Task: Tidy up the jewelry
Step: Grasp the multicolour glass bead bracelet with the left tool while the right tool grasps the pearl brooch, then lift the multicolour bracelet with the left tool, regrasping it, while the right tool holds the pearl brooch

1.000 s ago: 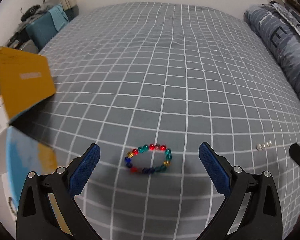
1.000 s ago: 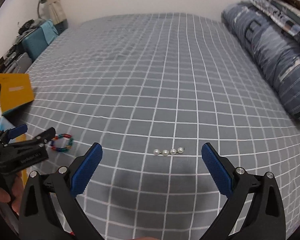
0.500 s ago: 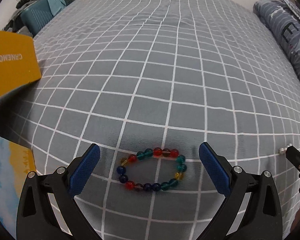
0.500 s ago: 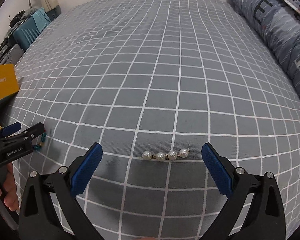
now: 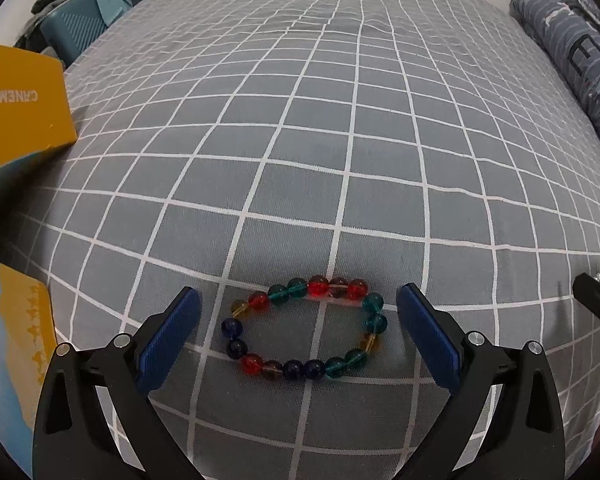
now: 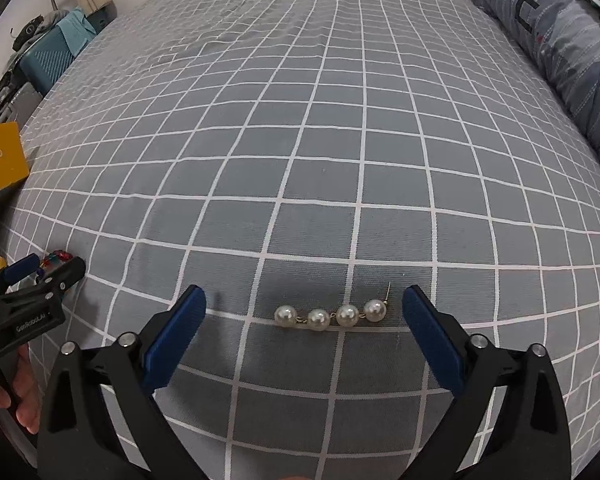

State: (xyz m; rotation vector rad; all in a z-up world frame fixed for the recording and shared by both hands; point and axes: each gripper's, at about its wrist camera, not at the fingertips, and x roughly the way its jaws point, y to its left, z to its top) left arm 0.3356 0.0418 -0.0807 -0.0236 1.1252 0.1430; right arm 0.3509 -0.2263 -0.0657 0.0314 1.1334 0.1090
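Grid-checked bedspread (image 5: 300, 128), yellow box (image 5: 16, 108), pillow (image 6: 552, 40)

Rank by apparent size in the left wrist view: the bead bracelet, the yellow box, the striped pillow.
1. yellow box, though it is cut by the frame edge.
2. striped pillow, also cut; it lies farther away, so these two are hard to rank truly.
3. bead bracelet, plainly smallest, lying between the open left gripper fingers.

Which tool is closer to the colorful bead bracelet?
Left. The left tool has its open fingers on either side of the bead bracelet. The right tool is off to the bracelet's right, open around the pearl piece.
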